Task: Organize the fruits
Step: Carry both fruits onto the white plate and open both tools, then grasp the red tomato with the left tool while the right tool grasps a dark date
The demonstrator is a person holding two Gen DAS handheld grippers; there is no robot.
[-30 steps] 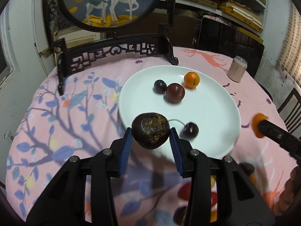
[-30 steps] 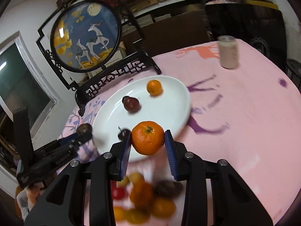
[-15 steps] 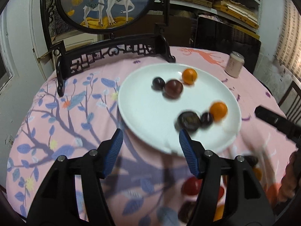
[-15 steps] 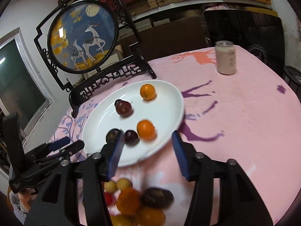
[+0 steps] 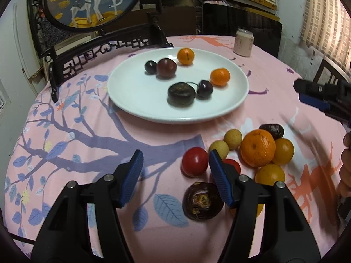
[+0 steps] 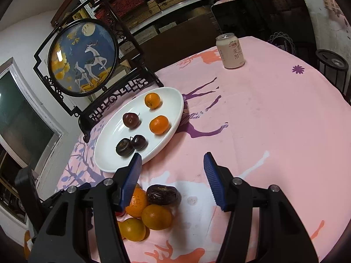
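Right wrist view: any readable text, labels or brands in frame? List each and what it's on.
"茉" over "阳", large dark characters: on the pale drink can, right wrist view.
Round red logo above them on the can: too small to read.
Smaller column of characters beside them: blurred, unreadable.
Faint lettering beside the spiral pattern on the dark panel behind the table: too small to read.
Left wrist view, same can: print blurred.
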